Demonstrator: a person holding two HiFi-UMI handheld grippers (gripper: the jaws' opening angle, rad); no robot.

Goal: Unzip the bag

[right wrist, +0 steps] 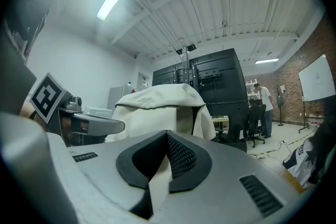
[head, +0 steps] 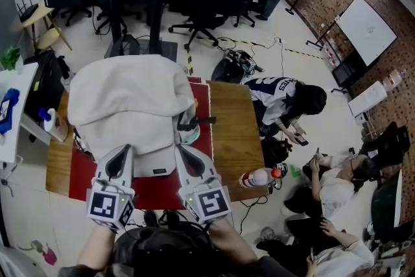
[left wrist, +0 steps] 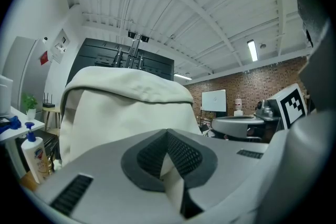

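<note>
We look steeply down on a wooden table (head: 230, 133) with a red mat (head: 152, 192) over its left half. A large cream bag (head: 123, 107) sits on the mat at about 9 o'clock from the centre of the head view, its rounded top towards 12 o'clock and its near edge towards us. Two grey tools reach in from 6 o'clock, side by side, each with a black-and-white marker cube (head: 110, 205) at its near end. The left hand-held gripper (head: 122, 150) lies over the bag's near edge at 7 o'clock; its jaws are closed, the dark ribbed pads meeting at the tip. The right hand-held gripper (head: 182, 150) is at the bag's near right corner, its jaws also closed. From the left hand-held gripper (left wrist: 167, 134) the bag (left wrist: 126, 107) rises just ahead at 11 o'clock, a thin dark line running under its folded top. From the right hand-held gripper (right wrist: 168, 135) the bag (right wrist: 160, 102) stands at 12 o'clock. In both gripper views only a sliver of cream shows between the pads. A bottle with a red cap (head: 260, 177) lies at the table's edge at 4 o'clock. People sit on the floor (head: 337, 188) at 4 o'clock, beyond the table.
</note>
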